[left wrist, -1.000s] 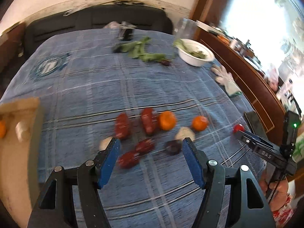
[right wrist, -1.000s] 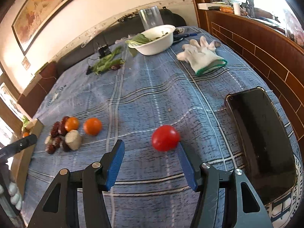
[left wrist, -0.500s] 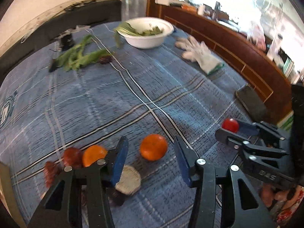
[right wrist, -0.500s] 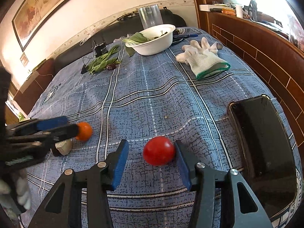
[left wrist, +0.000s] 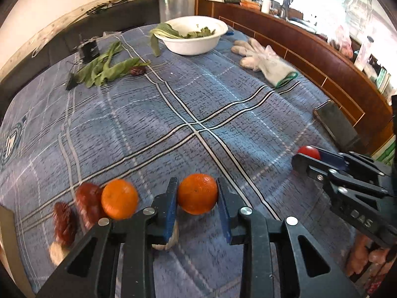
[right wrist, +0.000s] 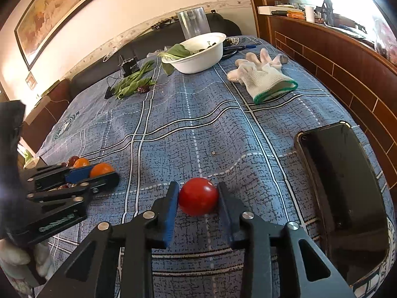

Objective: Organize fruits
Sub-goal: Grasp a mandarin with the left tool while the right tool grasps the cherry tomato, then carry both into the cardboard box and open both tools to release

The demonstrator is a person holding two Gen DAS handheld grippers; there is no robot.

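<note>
My left gripper (left wrist: 197, 197) is shut on an orange (left wrist: 197, 193) low over the blue plaid cloth. A second orange (left wrist: 119, 199), dark red fruits (left wrist: 85, 202) and a pale round piece (left wrist: 166, 242) lie just left of and under it. My right gripper (right wrist: 198, 197) is shut on a red tomato (right wrist: 198, 196) that rests on the cloth. In the right wrist view the left gripper (right wrist: 99, 173) holds its orange (right wrist: 101, 170) at the left. In the left wrist view the right gripper (left wrist: 306, 157) and tomato (left wrist: 309, 152) show at the right.
A white bowl of greens (right wrist: 198, 52), loose green leaves (left wrist: 106, 67), a clear cup (right wrist: 193, 22) and white gloves (right wrist: 263, 74) lie at the far side. A black phone (right wrist: 340, 181) lies at the right near the wooden ledge (right wrist: 347, 57). A wooden box edge (left wrist: 10, 248) is at the left.
My left gripper swung right from the dark red fruits to the orange and closed on it. My right gripper moved up around the tomato and closed on it.
</note>
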